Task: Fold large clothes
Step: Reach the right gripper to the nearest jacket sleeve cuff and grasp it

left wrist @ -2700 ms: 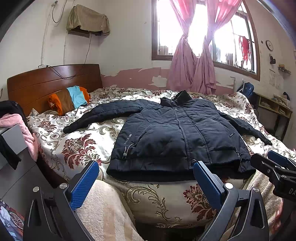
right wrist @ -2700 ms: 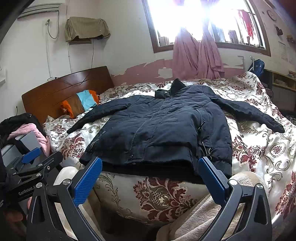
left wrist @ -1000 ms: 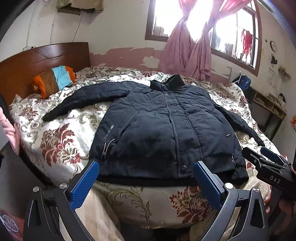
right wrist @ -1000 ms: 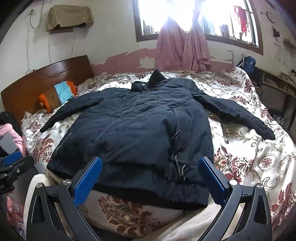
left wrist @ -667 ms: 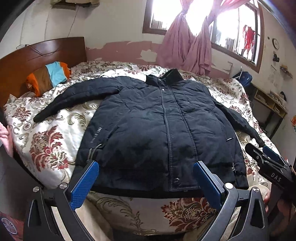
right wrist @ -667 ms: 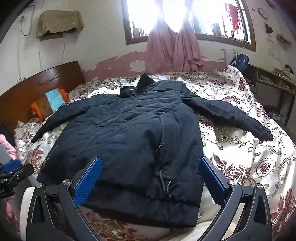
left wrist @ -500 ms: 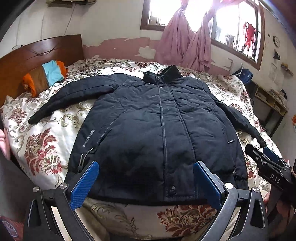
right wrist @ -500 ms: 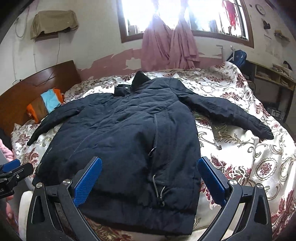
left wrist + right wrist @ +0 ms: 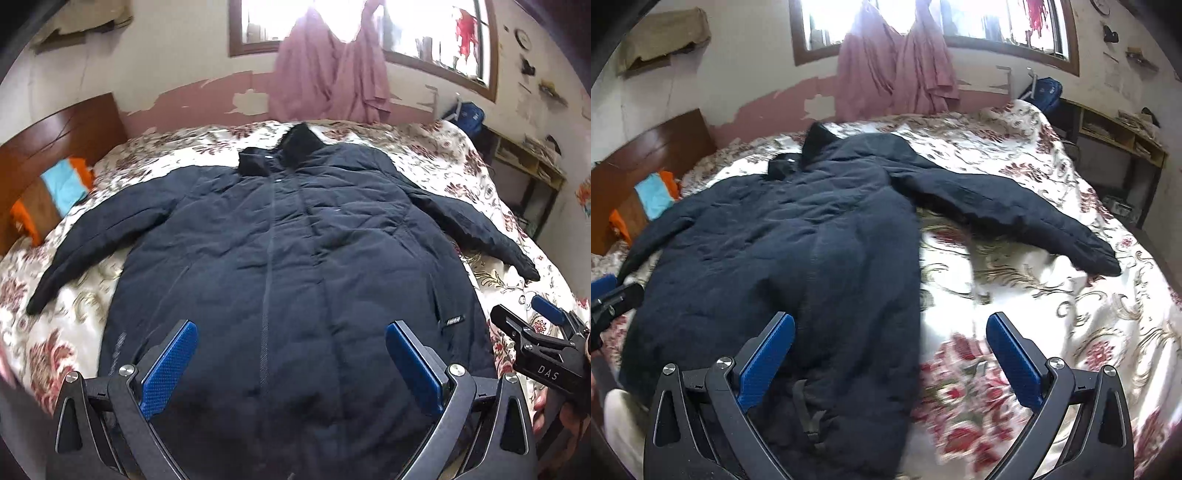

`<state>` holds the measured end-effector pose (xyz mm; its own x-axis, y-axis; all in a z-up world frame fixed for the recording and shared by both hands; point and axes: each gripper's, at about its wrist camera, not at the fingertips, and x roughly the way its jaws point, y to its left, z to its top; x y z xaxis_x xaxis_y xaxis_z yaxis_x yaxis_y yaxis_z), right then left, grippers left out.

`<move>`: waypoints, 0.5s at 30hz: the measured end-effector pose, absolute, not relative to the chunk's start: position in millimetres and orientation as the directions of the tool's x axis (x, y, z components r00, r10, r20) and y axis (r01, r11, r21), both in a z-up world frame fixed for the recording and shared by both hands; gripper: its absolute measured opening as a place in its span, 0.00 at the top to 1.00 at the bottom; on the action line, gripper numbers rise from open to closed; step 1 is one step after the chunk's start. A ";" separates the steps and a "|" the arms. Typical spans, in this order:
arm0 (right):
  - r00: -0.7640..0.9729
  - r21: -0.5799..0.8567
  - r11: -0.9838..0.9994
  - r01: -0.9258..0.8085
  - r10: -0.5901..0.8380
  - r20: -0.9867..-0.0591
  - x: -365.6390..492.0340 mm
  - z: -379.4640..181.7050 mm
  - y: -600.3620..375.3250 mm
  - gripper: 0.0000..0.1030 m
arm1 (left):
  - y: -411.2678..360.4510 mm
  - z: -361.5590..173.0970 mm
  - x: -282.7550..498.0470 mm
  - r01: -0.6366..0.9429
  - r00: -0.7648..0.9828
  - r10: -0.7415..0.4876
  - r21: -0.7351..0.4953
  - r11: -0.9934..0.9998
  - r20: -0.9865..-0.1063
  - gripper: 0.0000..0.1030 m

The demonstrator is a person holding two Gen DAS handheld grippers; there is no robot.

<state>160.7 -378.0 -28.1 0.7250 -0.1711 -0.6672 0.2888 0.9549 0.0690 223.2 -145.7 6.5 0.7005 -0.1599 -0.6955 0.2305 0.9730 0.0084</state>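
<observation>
Both pairs of blue-padded fingers (image 9: 168, 363) stand wide apart and empty, the left gripper (image 9: 291, 363) over the hem, the right gripper (image 9: 892, 354) over its right edge. The dark padded jacket (image 9: 288, 251) lies flat, front up, sleeves spread, on the floral bed (image 9: 1052, 295). Bulky, soft and probably slippery; a sleeve cuff (image 9: 1104, 262) or hem corner looks the surest hold.

Daylight blows out the window (image 9: 332, 22), the fisheye bends dark corners, and the floral bedspread (image 9: 979, 387) smears with motion blur.
</observation>
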 end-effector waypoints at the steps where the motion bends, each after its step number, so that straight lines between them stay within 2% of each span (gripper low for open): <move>1: 0.718 0.092 0.952 0.293 -0.155 -0.678 164.1 -29.6 -385.5 0.01 | -154.4 6.1 230.8 0.245 0.697 -0.167 0.012 0.969 -0.698 0.00; 4: 0.708 0.152 0.945 0.290 -0.105 -0.699 175.1 -33.8 -412.5 0.01 | -173.9 6.8 246.4 0.275 0.688 -0.184 0.018 0.961 -0.702 0.00; 10: 0.693 0.114 0.923 0.367 -0.190 -0.696 186.2 -42.3 -461.8 0.01 | -213.9 12.6 268.4 0.343 0.696 -0.219 0.049 0.938 -0.684 0.00; 15: 0.697 0.260 0.847 0.464 -0.168 -0.697 192.2 -66.1 -515.8 0.01 | -239.6 7.3 286.8 0.375 0.696 -0.226 0.076 0.924 -0.682 0.00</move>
<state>192.2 -515.8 -66.1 0.6971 -0.1681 -0.6970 0.4641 0.8468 0.2599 286.8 -239.6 7.3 0.6958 -0.2264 -0.6816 0.3754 0.9237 0.0763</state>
